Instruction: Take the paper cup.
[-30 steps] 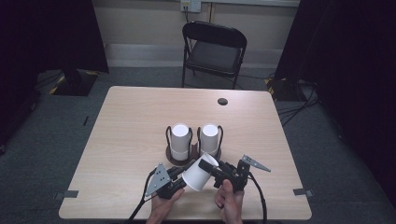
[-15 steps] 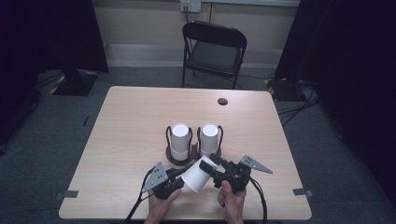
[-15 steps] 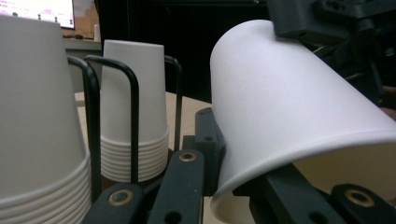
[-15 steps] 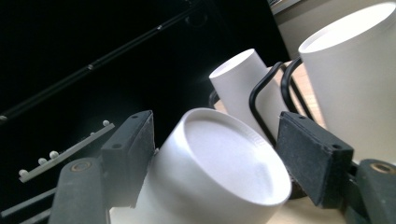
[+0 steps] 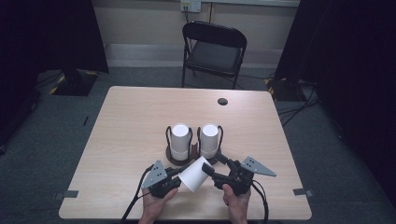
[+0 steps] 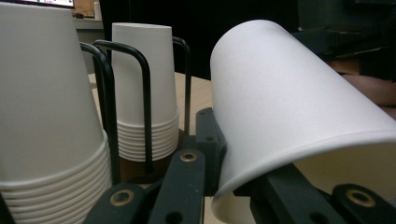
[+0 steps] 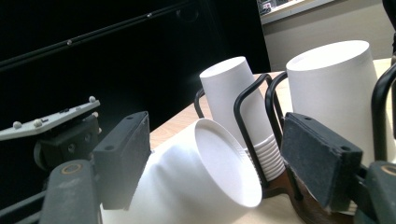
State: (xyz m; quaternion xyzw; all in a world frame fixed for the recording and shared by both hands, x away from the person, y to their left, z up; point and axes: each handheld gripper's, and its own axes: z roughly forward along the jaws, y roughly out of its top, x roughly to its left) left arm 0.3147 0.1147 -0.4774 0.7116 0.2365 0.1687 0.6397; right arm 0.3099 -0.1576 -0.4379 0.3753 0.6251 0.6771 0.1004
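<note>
1. Table (image 5: 126, 121): light wood top, rounded corners, bare over most of its surface.
2. Small dark round cap (image 5: 222, 101) set in the tabletop near the far edge, right of centre.
3. Black folding chair (image 5: 214, 51) behind the far edge, seat facing the table.
4. Grey carpet floor (image 5: 327, 154) all around.
5. Wall socket (image 5: 190, 5) on the pale back wall above the chair.
6. Dark curtains (image 5: 46, 32) at both sides.
7. Cables (image 5: 294, 109) on the floor at the far right.
</note>
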